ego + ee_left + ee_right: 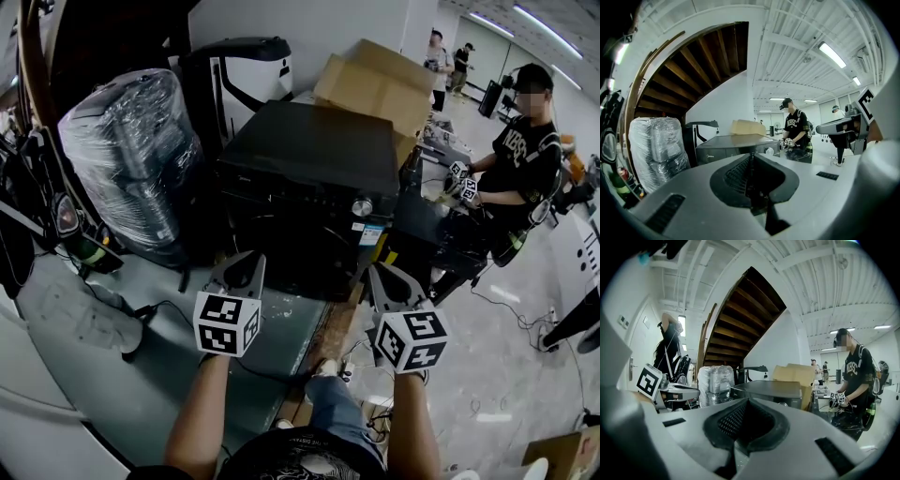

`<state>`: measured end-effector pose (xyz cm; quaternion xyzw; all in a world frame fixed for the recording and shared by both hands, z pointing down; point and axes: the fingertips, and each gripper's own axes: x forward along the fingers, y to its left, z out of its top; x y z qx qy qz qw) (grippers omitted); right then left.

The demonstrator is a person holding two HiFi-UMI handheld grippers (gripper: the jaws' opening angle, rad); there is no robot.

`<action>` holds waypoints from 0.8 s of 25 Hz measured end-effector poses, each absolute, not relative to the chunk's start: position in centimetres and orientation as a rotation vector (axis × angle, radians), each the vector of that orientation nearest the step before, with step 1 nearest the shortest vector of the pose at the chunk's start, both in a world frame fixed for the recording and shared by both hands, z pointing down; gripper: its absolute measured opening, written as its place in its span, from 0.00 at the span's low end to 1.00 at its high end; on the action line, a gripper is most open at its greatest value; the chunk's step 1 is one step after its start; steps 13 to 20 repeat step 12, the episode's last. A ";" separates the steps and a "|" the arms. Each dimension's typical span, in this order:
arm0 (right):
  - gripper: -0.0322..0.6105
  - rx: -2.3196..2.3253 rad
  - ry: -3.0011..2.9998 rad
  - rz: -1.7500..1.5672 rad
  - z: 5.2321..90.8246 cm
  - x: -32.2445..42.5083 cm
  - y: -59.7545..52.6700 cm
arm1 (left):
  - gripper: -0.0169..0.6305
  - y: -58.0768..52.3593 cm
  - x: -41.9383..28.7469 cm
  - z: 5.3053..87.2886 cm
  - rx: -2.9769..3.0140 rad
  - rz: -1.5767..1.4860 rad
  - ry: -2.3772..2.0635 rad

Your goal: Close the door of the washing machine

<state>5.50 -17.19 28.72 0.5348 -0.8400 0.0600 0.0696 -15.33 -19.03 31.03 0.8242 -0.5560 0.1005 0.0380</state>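
The washing machine (pixel 309 150) is a dark box with a flat lid and a silver knob (pixel 362 207) on its front panel. Its front (pixel 295 248) is in shadow, and I cannot tell how the door stands. My left gripper (pixel 246 269) hovers a little before the front's left part, jaws shut on nothing. My right gripper (pixel 382 277) hangs by the machine's front right corner, jaws also together and empty. In the left gripper view the machine (pixel 726 146) lies beyond the shut left gripper (pixel 751 163). In the right gripper view it (pixel 768 389) lies beyond the right gripper (pixel 746 405).
A plastic-wrapped bundle (pixel 131 159) stands left of the machine, with a white appliance (pixel 239 70) and a cardboard box (pixel 375 89) behind it. A person (pixel 520 159) with grippers works at a table to the right. Cables (pixel 169 309) trail over the grey floor mat.
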 end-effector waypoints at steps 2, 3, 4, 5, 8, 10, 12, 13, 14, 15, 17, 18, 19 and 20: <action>0.08 1.609 -2.524 0.178 28.9 5.6 -17.4 | 0.09 -19.2 -15.1 31.1 2.532 0.310 -1.702; 0.08 1.609 -2.522 0.177 29.0 5.7 -17.5 | 0.09 -19.3 -15.0 31.2 2.532 0.310 -1.701; 0.08 1.609 -2.520 0.176 29.1 5.7 -17.6 | 0.09 -19.5 -15.0 31.3 2.531 0.309 -1.700; 0.08 1.609 -2.519 0.176 29.2 5.8 -17.7 | 0.09 -19.6 -15.0 31.4 2.530 0.309 -1.699; 0.08 1.609 -2.516 0.175 29.2 5.9 -17.9 | 0.09 -19.9 -14.8 31.3 2.535 0.309 -1.693; 0.08 1.607 -2.516 0.176 29.1 5.9 -18.0 | 0.09 -20.0 -14.5 31.2 2.540 0.312 -1.687; 0.08 1.605 -2.516 0.176 29.1 6.0 -18.1 | 0.09 -20.1 -14.3 31.1 2.543 0.314 -1.683; 0.08 1.605 -2.516 0.176 29.1 6.0 -18.1 | 0.09 -20.1 -14.3 31.1 2.543 0.314 -1.683; 0.08 1.605 -2.516 0.176 29.1 6.0 -18.1 | 0.09 -20.1 -14.3 31.1 2.543 0.314 -1.683; 0.08 1.605 -2.516 0.176 29.1 6.0 -18.1 | 0.09 -20.1 -14.3 31.1 2.543 0.314 -1.683; 0.08 1.605 -2.516 0.176 29.1 6.0 -18.1 | 0.09 -20.1 -14.3 31.1 2.543 0.314 -1.683; 0.08 1.605 -2.516 0.176 29.1 6.0 -18.1 | 0.09 -20.1 -14.3 31.1 2.543 0.314 -1.683; 0.08 1.605 -2.516 0.176 29.1 6.0 -18.1 | 0.09 -20.1 -14.3 31.1 2.543 0.314 -1.683; 0.08 1.605 -2.516 0.176 29.1 6.0 -18.1 | 0.09 -20.1 -14.3 31.1 2.543 0.314 -1.683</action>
